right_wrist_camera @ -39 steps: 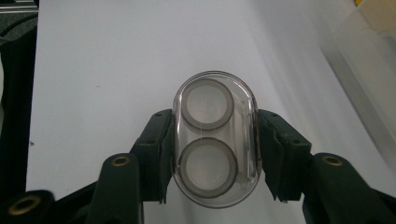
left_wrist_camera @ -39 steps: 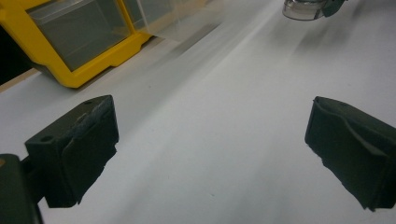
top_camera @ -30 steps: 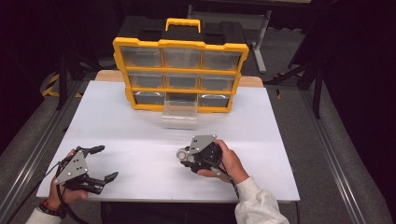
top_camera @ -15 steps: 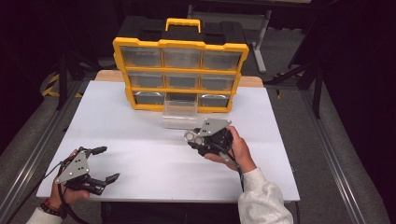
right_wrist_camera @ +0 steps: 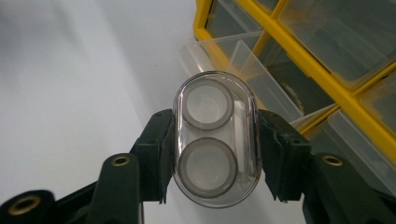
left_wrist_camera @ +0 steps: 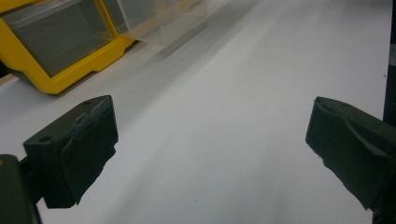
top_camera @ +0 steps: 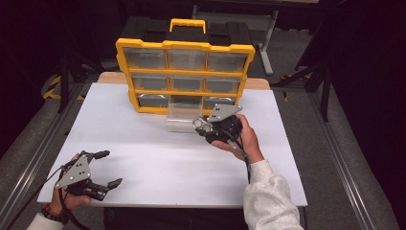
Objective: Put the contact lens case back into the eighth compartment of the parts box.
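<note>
Yellow drawer organizer [top_camera: 184, 76] stands upright at the desk's [top_camera: 158, 163] far edge, black handle-topped back behind it, three rows of clear-fronted drawers facing you. One clear drawer [top_camera: 183, 117] from the bottom row, middle slot, is pulled out onto the desk just in front of the cabinet. In the right gripper view that open drawer [right_wrist_camera: 243, 60] sits just beyond what you hold, with the yellow frame to its right; nothing lies between them. Rest of the white desk is bare.

Your right gripper [top_camera: 205, 126] is up off the desk near the far edge, right of centre, just beside the pulled-out drawer. Its jaws are clamped on a clear oval capsule case [right_wrist_camera: 215, 140], pads pressing both long sides. The case is see-through plastic with a rounded outline and two grey-rimmed round discs inside, one above the other. From the high view the case [top_camera: 201, 125] is small and hard to make out at the gripper's tip.

Your left gripper [top_camera: 107, 168] rests at the desk's near-left corner, jaws spread wide with nothing between them; in the left gripper view [left_wrist_camera: 210, 140] just bare desk shows between the pads.
</note>
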Tool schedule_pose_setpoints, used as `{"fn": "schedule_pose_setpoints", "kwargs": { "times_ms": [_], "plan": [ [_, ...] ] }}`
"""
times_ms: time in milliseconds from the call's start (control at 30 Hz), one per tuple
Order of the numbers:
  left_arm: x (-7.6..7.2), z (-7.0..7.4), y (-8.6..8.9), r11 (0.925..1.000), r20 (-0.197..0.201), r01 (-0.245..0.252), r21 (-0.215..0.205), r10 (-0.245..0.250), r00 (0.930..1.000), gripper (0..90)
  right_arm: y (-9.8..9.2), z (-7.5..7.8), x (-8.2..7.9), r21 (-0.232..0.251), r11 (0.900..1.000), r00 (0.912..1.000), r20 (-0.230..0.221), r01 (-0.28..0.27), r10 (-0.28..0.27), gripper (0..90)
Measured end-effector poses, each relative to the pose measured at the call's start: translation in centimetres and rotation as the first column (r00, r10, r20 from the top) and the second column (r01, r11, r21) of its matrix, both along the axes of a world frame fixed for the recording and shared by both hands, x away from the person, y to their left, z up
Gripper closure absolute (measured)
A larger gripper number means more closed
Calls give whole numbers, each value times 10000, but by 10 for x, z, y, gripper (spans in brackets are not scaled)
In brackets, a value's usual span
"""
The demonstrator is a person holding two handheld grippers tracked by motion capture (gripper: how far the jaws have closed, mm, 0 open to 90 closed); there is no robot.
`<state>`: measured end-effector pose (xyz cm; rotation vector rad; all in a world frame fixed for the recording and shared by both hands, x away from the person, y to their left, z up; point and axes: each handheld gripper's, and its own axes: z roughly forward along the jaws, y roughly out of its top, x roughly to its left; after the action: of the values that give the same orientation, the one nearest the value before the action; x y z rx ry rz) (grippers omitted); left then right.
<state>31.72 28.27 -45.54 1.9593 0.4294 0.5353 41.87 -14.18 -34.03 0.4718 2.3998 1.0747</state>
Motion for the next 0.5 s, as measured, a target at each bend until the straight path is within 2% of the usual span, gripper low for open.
{"fn": "schedule_pose_setpoints", "kwargs": {
  "times_ms": [133, 167, 267, 300, 367, 400, 500],
  "plan": [
    [1, 0, 0, 10000, -59, 12, -92, -12, 10000, 32, 3, 5, 8, -60, 9999, 9999, 56, 134, -134, 496],
    [0, 0, 0, 10000, -44, -9, -76, 9, 10000, 31, 5, 8, 13, -249, 9994, 9996, 141, 236, -233, 496],
    [0, 0, 0, 10000, -35, 6, -69, -6, 10000, 32, 5, 10, 19, -164, 9995, 9996, 77, 255, -254, 496],
    [0, 0, 0, 10000, -33, -13, -65, 12, 10000, 31, 6, 12, 27, 27, 9998, 9998, -58, 198, -197, 496],
    [1, 0, 1, 9999, -60, 24, -115, -25, 10000, 31, 7, 13, 31, -5, 9998, 9998, -65, 203, -203, 496],
    [2, -1, 1, 10000, -78, 17, -89, -18, 10000, 32, 10, 13, 38, -154, 9993, 9994, -110, 335, -336, 496],
    [2, -1, 1, 10000, -89, 18, -75, -19, 10000, 33, 14, 15, 47, -46, 9995, 9994, -152, 304, -305, 496]
  ]
}}
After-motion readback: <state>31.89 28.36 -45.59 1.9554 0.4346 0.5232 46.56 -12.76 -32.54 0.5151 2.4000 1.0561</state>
